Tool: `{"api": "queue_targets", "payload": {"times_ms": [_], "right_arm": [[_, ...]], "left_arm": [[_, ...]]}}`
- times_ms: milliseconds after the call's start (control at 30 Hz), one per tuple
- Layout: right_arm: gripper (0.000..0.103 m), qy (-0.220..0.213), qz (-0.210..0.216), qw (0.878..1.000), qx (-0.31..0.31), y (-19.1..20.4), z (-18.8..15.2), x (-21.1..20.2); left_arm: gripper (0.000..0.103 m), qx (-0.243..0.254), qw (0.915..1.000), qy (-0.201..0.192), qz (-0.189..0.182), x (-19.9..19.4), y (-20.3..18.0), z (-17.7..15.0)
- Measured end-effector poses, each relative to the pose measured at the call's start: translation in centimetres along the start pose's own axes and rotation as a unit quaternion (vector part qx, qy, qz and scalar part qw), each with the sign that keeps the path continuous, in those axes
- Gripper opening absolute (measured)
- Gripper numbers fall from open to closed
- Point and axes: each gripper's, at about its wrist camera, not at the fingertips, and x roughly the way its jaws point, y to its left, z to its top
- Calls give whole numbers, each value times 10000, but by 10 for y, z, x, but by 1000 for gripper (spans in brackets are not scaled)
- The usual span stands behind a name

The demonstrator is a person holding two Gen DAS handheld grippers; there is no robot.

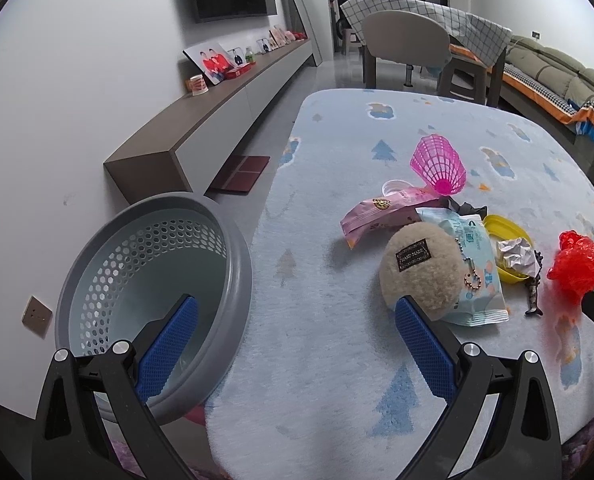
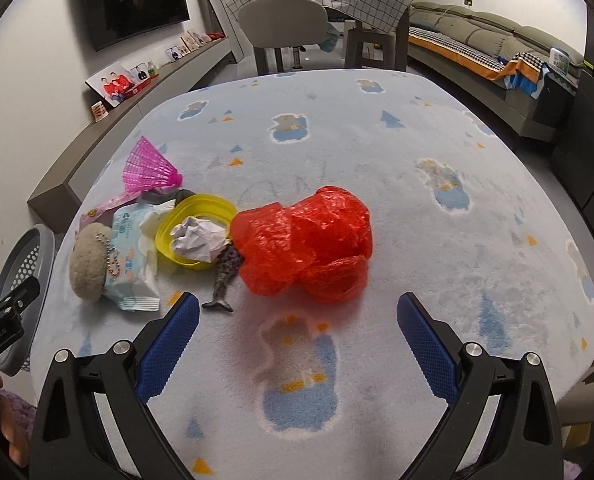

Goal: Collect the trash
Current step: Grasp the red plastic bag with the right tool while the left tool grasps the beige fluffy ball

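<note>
On the fleecy table (image 2: 377, 152), crumpled red bag (image 2: 305, 240) — long axis left-right — ahead of spread, empty right claw (image 2: 297, 312).

Both wrist views look forward and down, close over the table (image 1: 317, 360), sharing its clutter pile (image 2: 193, 236).

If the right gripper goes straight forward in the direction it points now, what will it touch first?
Most likely the crumpled red plastic bag. It lies straight ahead of the open right gripper, with only bare table cover between them, though the fisheye view makes depth uncertain.
</note>
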Motion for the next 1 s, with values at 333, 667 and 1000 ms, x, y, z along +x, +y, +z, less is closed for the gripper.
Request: {"api": "queue_targets", "payload": {"times_ms": [333, 667, 1000], "right_arm": [[94, 122, -253, 9996, -63, 1, 30, 32], [69, 356, -158, 9990, -208, 7, 29, 47], [40, 167, 246, 9996, -34, 0, 23, 21]], "left_arm": [[97, 51, 10000, 5, -72, 6, -7, 1], [97, 53, 9999, -57, -103, 6, -12, 2], [97, 72, 9986, -171, -488, -1, -16, 0]]}}
